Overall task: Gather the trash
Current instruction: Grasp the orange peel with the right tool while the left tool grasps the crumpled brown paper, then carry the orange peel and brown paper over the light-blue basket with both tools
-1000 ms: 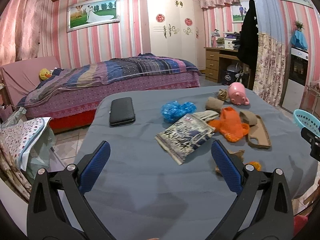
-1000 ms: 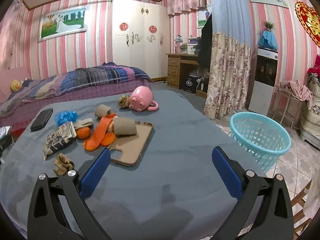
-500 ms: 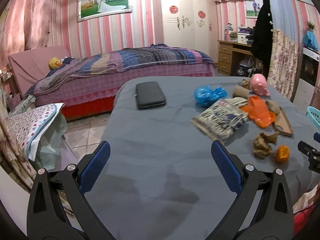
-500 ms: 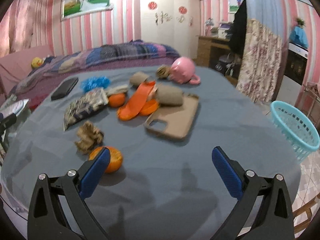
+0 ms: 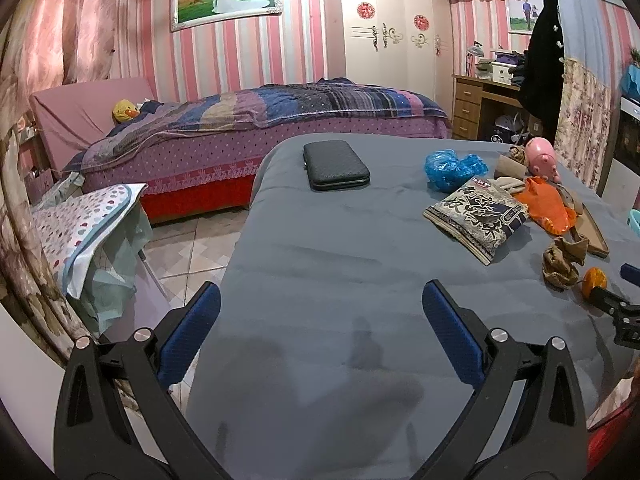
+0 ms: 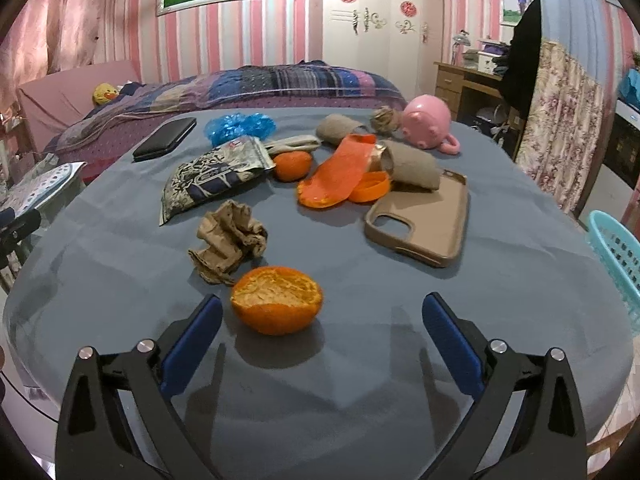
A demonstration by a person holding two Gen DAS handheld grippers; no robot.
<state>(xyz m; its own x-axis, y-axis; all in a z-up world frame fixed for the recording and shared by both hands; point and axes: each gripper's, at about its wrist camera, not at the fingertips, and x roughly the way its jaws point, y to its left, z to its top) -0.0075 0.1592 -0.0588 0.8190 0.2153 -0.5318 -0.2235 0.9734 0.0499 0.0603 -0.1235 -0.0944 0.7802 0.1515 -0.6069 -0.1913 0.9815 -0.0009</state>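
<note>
The right hand-held gripper (image 6: 322, 320) hangs low over a grey-clothed desk (image 6: 400, 400), jaws wide though just closing a little, pads pressing on nothing; a torn orange half (image 6: 277, 300), pulpy on top and waxy-skinned, lies just ahead between its fingers, nearer the left one, and looks the likely first pick. Just beyond it sits a crumpled wad of brown paper (image 6: 229, 238), creased and stiff, and ahead to the right a smooth tan phone case (image 6: 424, 224), lying hollow side up. Farther on come a glossy printed snack bag (image 6: 212, 178), a limp orange wrapper (image 6: 340, 172) over an orange lid (image 6: 374, 188), a cardboard tube (image 6: 412, 168), a whole orange (image 6: 292, 165) and a crinkled blue plastic bag (image 6: 240, 126). At the far edge stand a rounded pink piggy bank (image 6: 426, 125) and, far left, a flat black wallet (image 6: 165, 138). A teal lattice basket (image 6: 618, 248), off the desk to the right, is the probable bin; no trash shows in the part of it that is visible. The left hand-held gripper (image 5: 322, 320) is also wide, holding nothing, over bare cloth, with the litter ahead to its right. By this view the collecting has barely begun: every scrap remains on the desk.
</note>
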